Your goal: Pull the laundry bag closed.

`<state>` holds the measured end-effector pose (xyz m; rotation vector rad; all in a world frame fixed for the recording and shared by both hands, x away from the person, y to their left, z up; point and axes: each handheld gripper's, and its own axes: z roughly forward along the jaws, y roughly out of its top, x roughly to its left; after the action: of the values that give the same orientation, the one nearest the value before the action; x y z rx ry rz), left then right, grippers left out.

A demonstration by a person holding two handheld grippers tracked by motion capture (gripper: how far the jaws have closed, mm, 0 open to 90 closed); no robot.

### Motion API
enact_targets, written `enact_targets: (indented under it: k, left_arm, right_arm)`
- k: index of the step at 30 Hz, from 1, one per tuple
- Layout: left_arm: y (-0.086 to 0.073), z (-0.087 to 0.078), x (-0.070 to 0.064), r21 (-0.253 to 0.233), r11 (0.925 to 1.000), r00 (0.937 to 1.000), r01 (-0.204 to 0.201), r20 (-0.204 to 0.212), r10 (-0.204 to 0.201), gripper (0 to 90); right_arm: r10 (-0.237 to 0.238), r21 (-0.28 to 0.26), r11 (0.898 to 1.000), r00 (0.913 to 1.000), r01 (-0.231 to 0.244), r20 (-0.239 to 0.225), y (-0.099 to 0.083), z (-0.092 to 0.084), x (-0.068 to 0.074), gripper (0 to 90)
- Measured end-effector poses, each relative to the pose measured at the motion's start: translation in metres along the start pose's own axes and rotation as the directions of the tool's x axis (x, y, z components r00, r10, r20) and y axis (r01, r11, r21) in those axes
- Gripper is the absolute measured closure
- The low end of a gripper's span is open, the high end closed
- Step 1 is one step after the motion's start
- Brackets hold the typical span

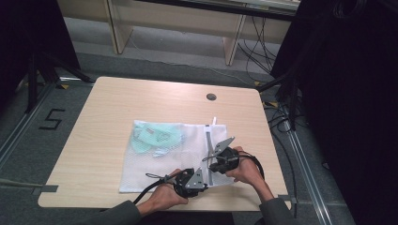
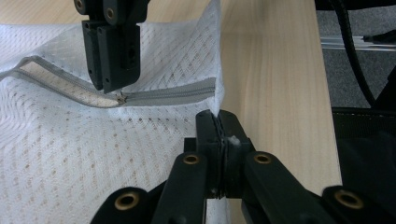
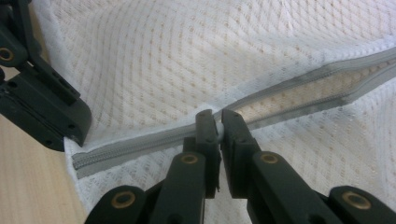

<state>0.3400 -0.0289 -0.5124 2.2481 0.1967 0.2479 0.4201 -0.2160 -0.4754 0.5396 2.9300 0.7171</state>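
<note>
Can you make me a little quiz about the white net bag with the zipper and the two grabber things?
1. True or false: the mesh bag lies on the wooden table.
2. What does the right gripper pinch? A) the zipper slider B) a cable C) the table edge
3. Fill in: the left gripper clamps the bag's ____ near the zipper's closed end.

Key: 1 true; 2 A; 3 corner edge.
</note>
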Motion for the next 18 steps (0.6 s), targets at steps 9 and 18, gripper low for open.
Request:
enact_targets:
  k: [9,18]
  left_arm:
    - [0.0003,-0.0004,0.0002,-0.016,0.9995,0.9996,0.027,-0.005,-0.027,88.5]
    - [-0.0002,-0.0005,0.0017,-0.017,0.9987,0.9989,0.048,0.001,-0.048,88.5]
  right_arm:
    - [0.004,-0.002,1.000,1.0000,-0.004,0.009,0.0013,0.0005,-0.0037,86.7]
    - [0.005,-0.012,1.000,0.9999,-0.005,0.012,0.0017,0.0013,-0.0069,86.7]
